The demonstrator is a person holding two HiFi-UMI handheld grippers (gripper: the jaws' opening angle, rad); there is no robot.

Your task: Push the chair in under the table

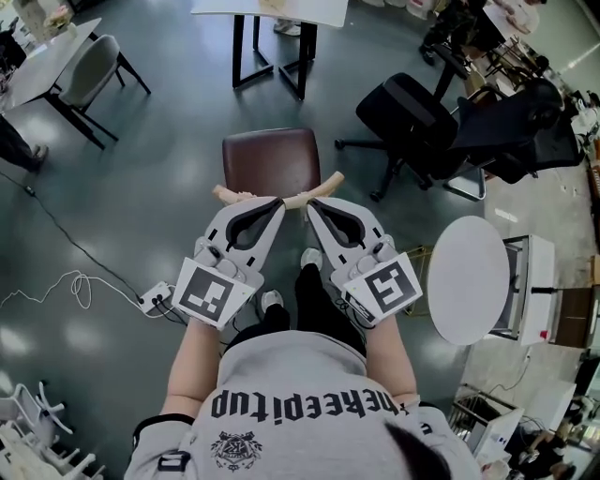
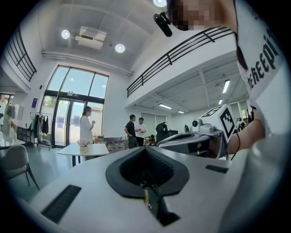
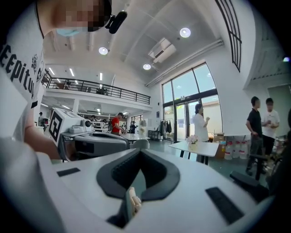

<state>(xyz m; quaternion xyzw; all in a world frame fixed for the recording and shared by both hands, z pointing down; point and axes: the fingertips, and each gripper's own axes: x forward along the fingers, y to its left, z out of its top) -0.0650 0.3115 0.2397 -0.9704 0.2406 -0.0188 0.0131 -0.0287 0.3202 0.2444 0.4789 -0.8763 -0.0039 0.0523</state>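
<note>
Two white plastic grippers work here: the left gripper (image 1: 277,201) and the right gripper (image 1: 310,207) each pinch shut on the curved tan wooden backrest (image 1: 232,196) of one brown-seated chair (image 1: 271,159). The chair stands at centre frame, below one white black-legged table (image 1: 281,11) at the top edge. Only the gripper views show three standing people (image 2: 132,129) and a small flower arrangement (image 2: 83,144).

Open office/lab hall: mezzanine w/ railing (image 3: 100,92), tall windows (image 2: 77,100), white table (image 2: 84,149), office chair (image 1: 412,112), concrete floor (image 1: 141,216).

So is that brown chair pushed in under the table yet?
Out. The chair stands on open floor, with a bare gap between its seat and the legs of the table; none of it is beneath the tabletop.
</note>
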